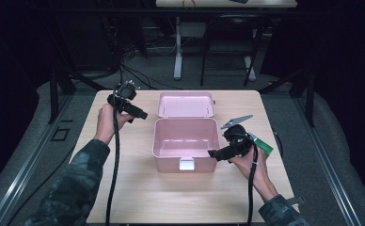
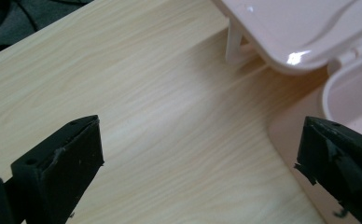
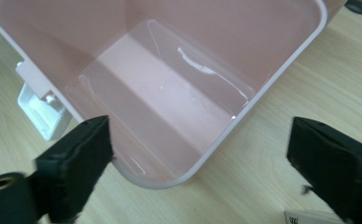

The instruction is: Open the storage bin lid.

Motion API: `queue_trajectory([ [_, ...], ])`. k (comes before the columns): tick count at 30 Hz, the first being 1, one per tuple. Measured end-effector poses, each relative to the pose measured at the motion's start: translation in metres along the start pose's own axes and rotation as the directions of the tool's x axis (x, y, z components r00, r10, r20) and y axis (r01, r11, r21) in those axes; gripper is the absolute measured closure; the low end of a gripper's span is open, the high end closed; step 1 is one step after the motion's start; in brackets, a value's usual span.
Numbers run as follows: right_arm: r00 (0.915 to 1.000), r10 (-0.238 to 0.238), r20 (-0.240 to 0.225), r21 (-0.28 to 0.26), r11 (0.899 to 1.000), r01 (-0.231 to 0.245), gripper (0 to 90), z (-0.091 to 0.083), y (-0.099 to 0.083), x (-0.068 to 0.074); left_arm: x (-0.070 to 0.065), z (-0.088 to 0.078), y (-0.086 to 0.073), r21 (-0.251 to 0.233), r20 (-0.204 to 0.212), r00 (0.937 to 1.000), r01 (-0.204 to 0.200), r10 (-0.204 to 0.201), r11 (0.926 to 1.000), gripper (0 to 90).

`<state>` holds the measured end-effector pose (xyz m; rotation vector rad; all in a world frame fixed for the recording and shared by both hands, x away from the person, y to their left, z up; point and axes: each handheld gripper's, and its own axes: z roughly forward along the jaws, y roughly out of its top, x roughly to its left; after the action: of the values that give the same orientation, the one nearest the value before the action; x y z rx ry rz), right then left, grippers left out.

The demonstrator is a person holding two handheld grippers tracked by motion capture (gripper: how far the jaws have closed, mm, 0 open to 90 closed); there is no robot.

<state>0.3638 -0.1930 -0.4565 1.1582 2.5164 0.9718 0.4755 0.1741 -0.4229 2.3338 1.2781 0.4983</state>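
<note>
1. Looking along the left black two-jaw gripper (image 2: 193, 158) in its own view, we see its jaws spread wide with nothing between them, above the pale wood-grain table top (image 2: 137, 93).
2. In its own view the right black two-jaw gripper (image 3: 202, 168) is released as well, its jaws standing far apart over a corner of the pink rectangular plastic box (image 3: 244, 102).
3. We get the box's bare, glossy inside and its white front latch (image 3: 41, 109) from the right gripper view; the left gripper view gives instead the underside of the open pink lid (image 2: 300, 28) and a white hinge strut (image 2: 233, 44).
4. From the high view we count two grippers, one box (image 1: 186, 143) with one lid (image 1: 186, 104) folded back behind it, and one small green flat object (image 1: 264, 145) just beside the right gripper (image 1: 218, 153).
5. The box sits mid-table between the two grippers: the left gripper (image 1: 142, 114) is near the box's far left corner, and the right one is at its near right corner.
6. Each gripper trails one black cable (image 1: 115, 165) toward the near table edge.
</note>
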Motion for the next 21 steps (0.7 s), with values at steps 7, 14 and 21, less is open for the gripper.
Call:
queue_trajectory([
  [7,0.9994,-0.032,-0.013,0.035,0.999,0.033,0.0,-0.004,0.004,0.007,-0.007,-0.007,-0.037,0.01,-0.028,0.9993,-0.025,0.025,0.9996,0.2],
  [14,0.9975,-0.071,-0.009,0.054,0.996,0.071,0.0,-0.018,0.01,0.009,-0.019,-0.006,-0.078,0.016,-0.057,0.9979,-0.029,0.03,0.9995,0.2],
  [21,0.9928,-0.118,0.023,0.097,0.989,0.115,0.0,-0.033,0.016,0.005,-0.027,0.005,-0.107,0.022,-0.056,0.9984,-0.001,0.003,0.9998,0.1],
])
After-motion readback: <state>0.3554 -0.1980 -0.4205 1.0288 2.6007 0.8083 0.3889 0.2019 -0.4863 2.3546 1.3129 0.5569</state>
